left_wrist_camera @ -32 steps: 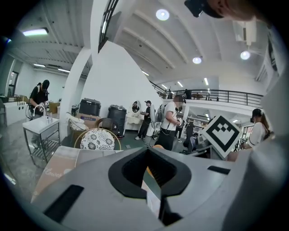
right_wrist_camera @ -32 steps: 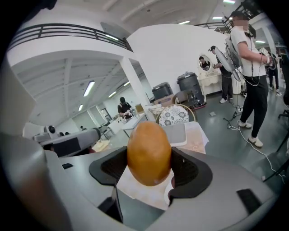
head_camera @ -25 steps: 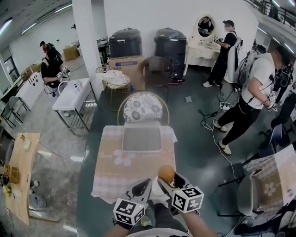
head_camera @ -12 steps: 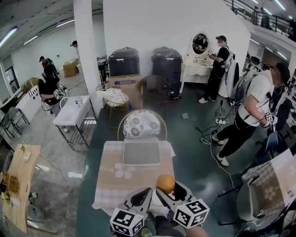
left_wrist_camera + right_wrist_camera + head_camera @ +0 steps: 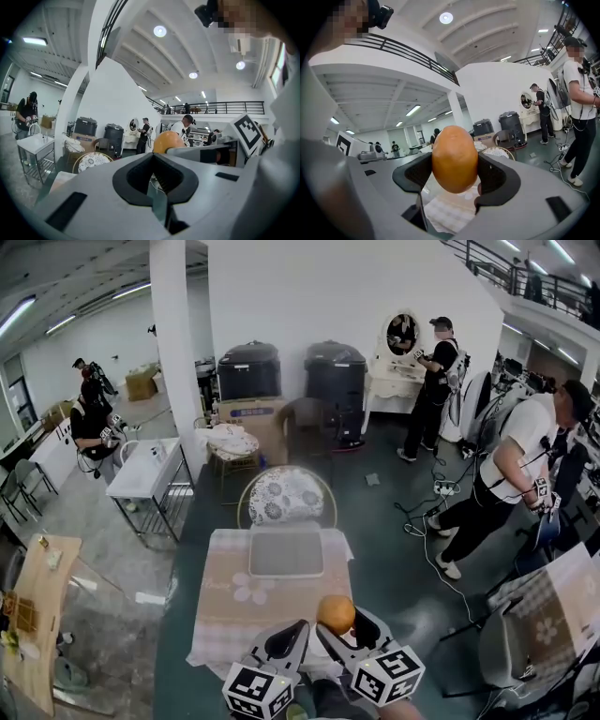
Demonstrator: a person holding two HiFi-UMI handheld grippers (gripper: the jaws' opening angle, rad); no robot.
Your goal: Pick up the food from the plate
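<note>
My right gripper (image 5: 337,622) is clamped on the smooth, orange-brown, egg-shaped food item (image 5: 454,158). Both dark jaw pads press its sides, and its long axis stands upright. Its skin is even and slightly glossy, paler toward the top. The item is held clear of the cloth, over the near right corner of the table with the pale checked cloth (image 5: 232,610). My left gripper (image 5: 153,174) has its jaws together with nothing between them, just beside the right gripper.
</note>
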